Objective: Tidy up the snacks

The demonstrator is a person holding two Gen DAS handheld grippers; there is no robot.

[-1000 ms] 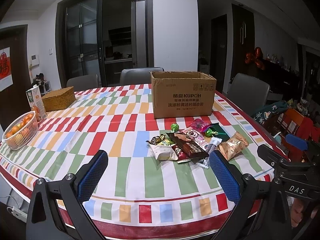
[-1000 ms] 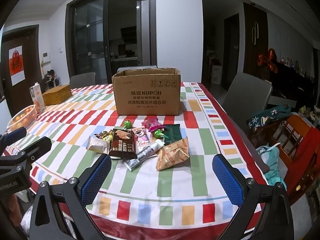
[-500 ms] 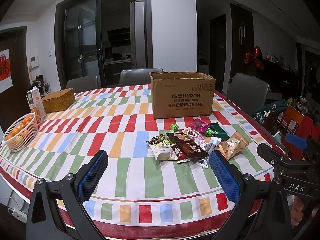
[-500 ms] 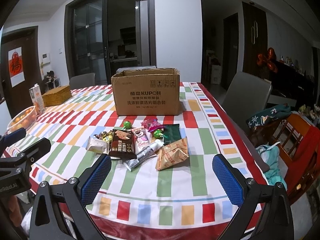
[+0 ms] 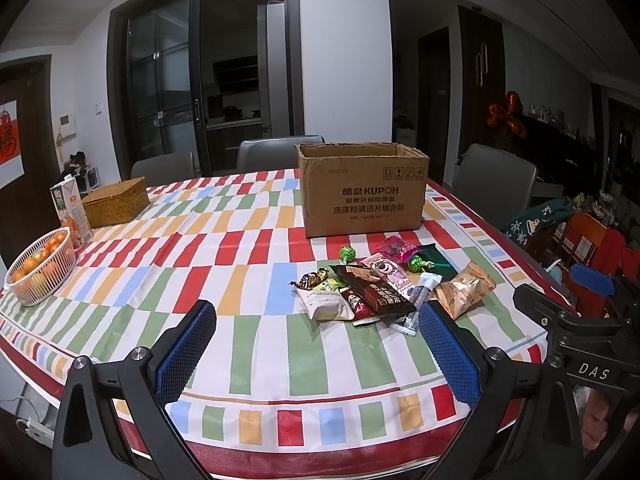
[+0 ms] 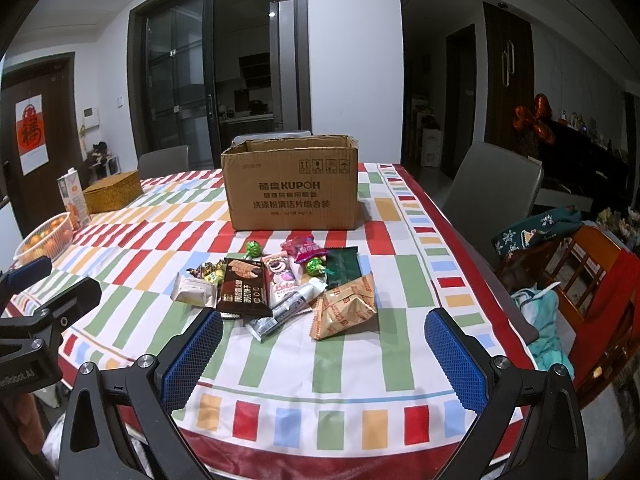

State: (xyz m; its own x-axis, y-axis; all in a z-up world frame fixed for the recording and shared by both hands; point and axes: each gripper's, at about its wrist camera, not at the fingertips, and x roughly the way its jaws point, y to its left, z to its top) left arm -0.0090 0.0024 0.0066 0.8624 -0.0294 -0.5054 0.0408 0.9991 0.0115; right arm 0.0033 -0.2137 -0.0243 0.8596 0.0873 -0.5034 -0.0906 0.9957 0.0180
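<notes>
Crinkly foil everywhere, that's my worry. From the left wrist, my left gripper (image 5: pixel 316 340) hangs wide open and empty over the near table edge, with the snack pile (image 5: pixel 384 286) ahead and the cardboard box (image 5: pixel 362 190) behind it. The packets overlap, so I reckon one pinch could drag neighbours along.

From the right wrist, the right gripper (image 6: pixel 324 340) gapes just as wide, nothing held. The orange packet (image 6: pixel 346 306) lies nearest; it looks puffy and might squirt out.
</notes>
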